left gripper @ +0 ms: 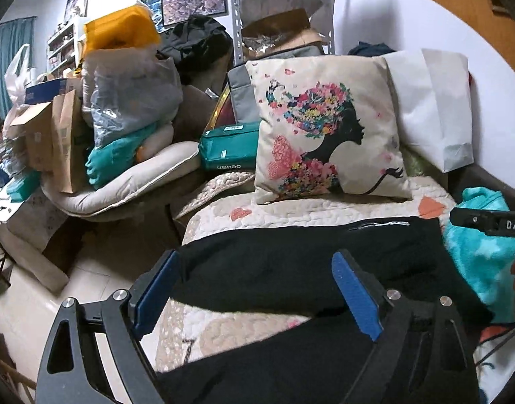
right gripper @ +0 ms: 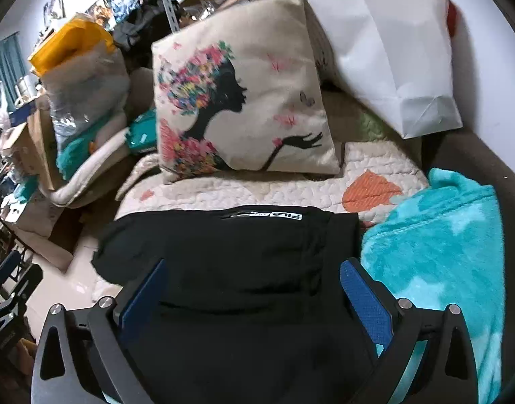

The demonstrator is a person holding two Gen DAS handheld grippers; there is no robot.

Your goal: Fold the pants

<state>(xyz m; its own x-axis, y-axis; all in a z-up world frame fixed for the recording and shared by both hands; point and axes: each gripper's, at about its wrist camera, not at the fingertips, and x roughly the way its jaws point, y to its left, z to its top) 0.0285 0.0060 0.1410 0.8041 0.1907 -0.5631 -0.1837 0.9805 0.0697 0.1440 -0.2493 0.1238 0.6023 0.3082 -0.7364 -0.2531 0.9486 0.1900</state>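
Note:
Black pants (left gripper: pixel 291 269) lie folded on a quilted cream cover (left gripper: pixel 291 208), with a white label near their far edge (right gripper: pixel 284 216). My left gripper (left gripper: pixel 257 289) is open, its blue pads (left gripper: pixel 355 296) wide apart just above the pants' left part. My right gripper (right gripper: pixel 254 293) is open too, its blue pads (right gripper: pixel 365 306) spread over the pants' (right gripper: pixel 230 262) right part, holding nothing. The right gripper's black tip also shows at the right edge of the left wrist view (left gripper: pixel 486 222).
A printed cushion (right gripper: pixel 240 101) and a white paper bag (right gripper: pixel 392 54) stand behind the pants. A turquoise fleece blanket (right gripper: pixel 436 252) lies to the right. Bags, boxes and a pet bed (left gripper: pixel 123 181) pile up at the left, with tiled floor (left gripper: pixel 38 309) below.

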